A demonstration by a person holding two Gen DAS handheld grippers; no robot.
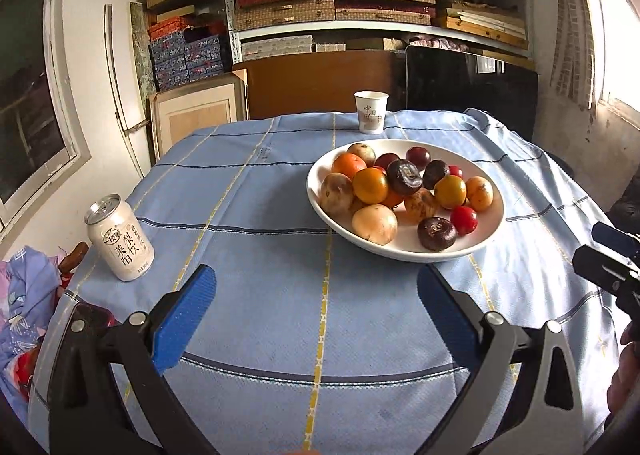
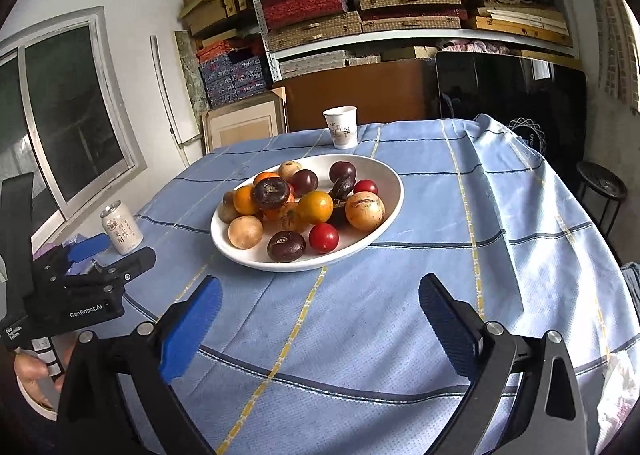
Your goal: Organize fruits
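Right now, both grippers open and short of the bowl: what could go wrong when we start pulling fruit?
1. The fruit is heaped in the white bowl; lifting a low piece could send the dark fruit on top rolling out.
2. The red cherry tomato is small and smooth, so it may slip or get squashed.
3. The left gripper could knock over the can nearby.

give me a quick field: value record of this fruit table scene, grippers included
surface: table with blue checked cloth
bowl: white bowl, right of centre
fruit: mixed orange, tan, dark purple and red pieces, all in the bowl
can: white drink can, upright, left edge
cup: paper cup, far side
left gripper: open, empty
right gripper: open, empty
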